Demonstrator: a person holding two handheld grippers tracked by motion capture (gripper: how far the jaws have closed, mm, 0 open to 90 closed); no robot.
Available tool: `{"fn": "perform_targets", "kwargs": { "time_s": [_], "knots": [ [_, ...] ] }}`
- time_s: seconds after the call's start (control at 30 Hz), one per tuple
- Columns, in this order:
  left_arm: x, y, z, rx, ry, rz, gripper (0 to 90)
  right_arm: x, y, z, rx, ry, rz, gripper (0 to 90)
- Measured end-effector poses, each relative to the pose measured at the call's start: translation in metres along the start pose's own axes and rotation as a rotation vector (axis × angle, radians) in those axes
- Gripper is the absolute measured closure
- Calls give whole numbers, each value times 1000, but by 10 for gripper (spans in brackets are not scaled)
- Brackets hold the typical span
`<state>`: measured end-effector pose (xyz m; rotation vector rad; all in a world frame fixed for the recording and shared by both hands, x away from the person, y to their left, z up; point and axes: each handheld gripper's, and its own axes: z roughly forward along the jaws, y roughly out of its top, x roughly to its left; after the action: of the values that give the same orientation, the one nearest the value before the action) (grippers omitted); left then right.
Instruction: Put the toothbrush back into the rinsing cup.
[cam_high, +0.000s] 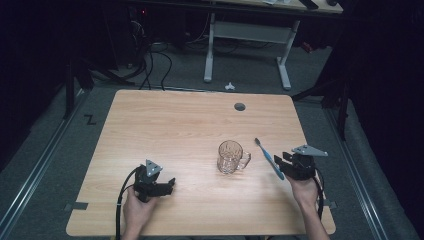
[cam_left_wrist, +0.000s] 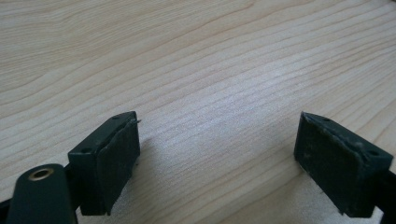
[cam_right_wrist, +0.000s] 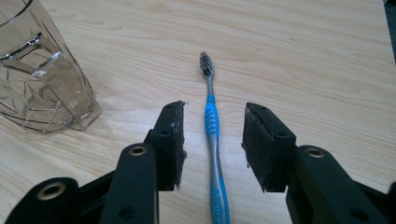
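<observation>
A blue and grey toothbrush (cam_right_wrist: 213, 140) lies flat on the wooden tabletop (cam_high: 175, 125), its dark bristle head pointing away from the person and its handle running back toward the near edge. The right claw (cam_right_wrist: 212, 140) sits low over the handle with one black jaw on each side of it; in the right gripper view a strip of bare wood shows between each pad and the handle, so the jaws straddle the toothbrush without pressing on it, released rather than clenched. In the high view the right claw (cam_high: 285, 165) is at the right part of the tabletop, held in the person's right hand (cam_high: 302, 192), with the toothbrush (cam_high: 269, 158) slanting up and to the left from it. Just to the left of the toothbrush stands a clear cut-glass mug (cam_high: 231, 157), upright, its handle turned toward the brush; the two are near each other but apart. In the right gripper view the mug (cam_right_wrist: 42, 88) shows at the upper left, apart from the jaws. The left claw (cam_high: 167, 187) rests low over bare wood at the near left, well apart from the mug, and the left gripper view shows the left claw (cam_left_wrist: 217, 154) with its jaws spread wide, nothing between them
</observation>
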<state>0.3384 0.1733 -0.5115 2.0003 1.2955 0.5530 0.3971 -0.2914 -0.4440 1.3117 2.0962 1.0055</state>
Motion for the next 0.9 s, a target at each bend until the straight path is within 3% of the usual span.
{"fn": "perform_targets", "kwargs": {
  "time_s": [0.53, 0.9],
  "knots": [
    [0, 0, 0, 0, 0, 0, 148, 0, 20, 22, 94, 14, -34, 616],
    [0, 0, 0, 0, 0, -1, 148, -7, 21, 31, 156, 10, -30, 618]
  ]
}}
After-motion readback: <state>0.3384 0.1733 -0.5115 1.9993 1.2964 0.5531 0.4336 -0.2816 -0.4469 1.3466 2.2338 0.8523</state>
